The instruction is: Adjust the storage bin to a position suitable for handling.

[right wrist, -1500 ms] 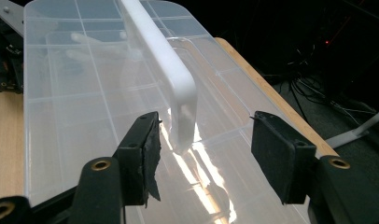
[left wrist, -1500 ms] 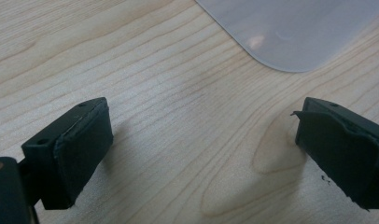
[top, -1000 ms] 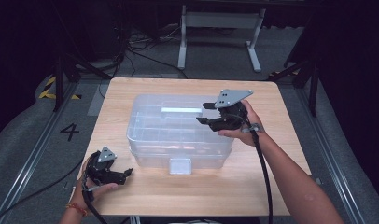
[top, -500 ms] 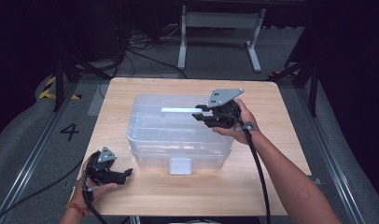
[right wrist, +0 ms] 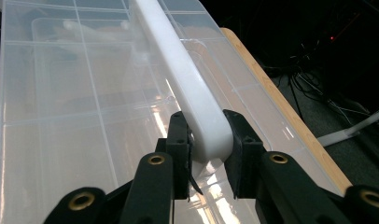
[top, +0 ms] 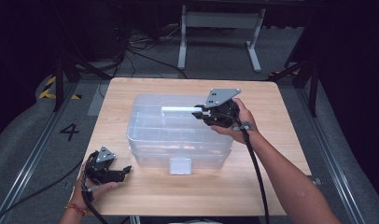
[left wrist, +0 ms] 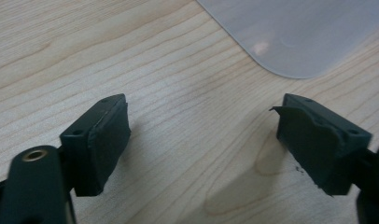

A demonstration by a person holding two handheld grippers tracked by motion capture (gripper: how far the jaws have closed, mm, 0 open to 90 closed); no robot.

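A clear plastic compartment box (top: 178, 135) with a lid stands in the middle of the wooden table (top: 271, 177). A white bar handle (top: 178, 109) lies along its top. My right gripper (top: 199, 113) is at the handle's right end. In the right gripper view its jaws have just been closing, and the pads now press both sides of the handle (right wrist: 187, 88), so the right gripper (right wrist: 209, 140) is shut on it. My left gripper (top: 124, 170) rests low on the table by the box's front left corner. Its jaws have just been closing but the left gripper (left wrist: 201, 135) is open, with only bare wood between them.
A clear latch tab (top: 180, 165) hangs at the box's front centre. A rounded corner of the box (left wrist: 295, 32) lies ahead of the left jaws. Beyond the table's far edge are a metal stand (top: 220, 28) and floor cables (top: 131, 51).
My right gripper has shifted left over the lid to the handle's end and its jaws have drawn in onto the handle. The left hand stays put.
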